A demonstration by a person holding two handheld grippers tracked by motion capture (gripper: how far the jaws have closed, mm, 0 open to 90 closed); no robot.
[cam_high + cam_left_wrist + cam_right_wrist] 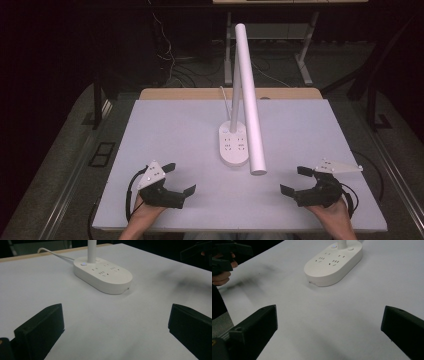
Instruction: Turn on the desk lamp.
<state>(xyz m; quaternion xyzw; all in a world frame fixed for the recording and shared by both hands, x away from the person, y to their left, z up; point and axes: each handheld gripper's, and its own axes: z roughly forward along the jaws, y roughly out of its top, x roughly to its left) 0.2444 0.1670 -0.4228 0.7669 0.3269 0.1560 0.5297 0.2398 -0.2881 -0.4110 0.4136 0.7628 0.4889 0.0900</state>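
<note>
Both the left gripper point(180, 178) and right gripper point(294, 180) are held spread, empty, near the table point(165, 135) edge; the lamp point(234, 145) is best approached slowly, its base steadied first

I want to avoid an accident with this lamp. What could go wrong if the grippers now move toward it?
1. The long lamp head hangs out over the table toward the right gripper, so a rising hand might knock it.
2. The tall lamp stands on a small base; a side push could tip it.
3. The open left gripper may press the base's button unintentionally.
</note>
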